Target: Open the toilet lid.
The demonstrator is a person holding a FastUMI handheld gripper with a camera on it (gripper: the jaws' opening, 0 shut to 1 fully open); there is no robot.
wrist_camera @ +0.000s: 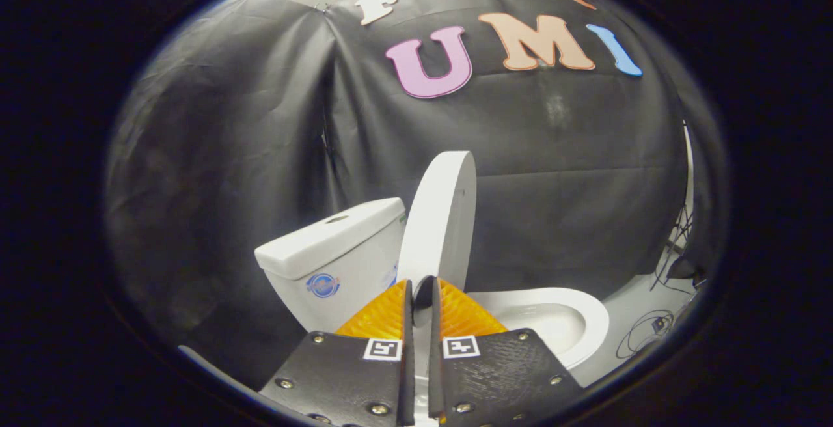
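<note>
Even overhead light, fisheye bending at edges, cloth wall dim, slightly soft

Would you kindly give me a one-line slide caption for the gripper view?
Toilet lid raised nearly upright beside the tank, bowl exposed, with the claw nearly closed just short of the lid's lower edge.

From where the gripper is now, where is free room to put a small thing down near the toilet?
The flat top of the tank is bare apart from its button. The floor beyond the bowl is bare near the bowl, with cables farther out. Around the raised lid it is crowded: the gripper is nearly shut there.
</note>
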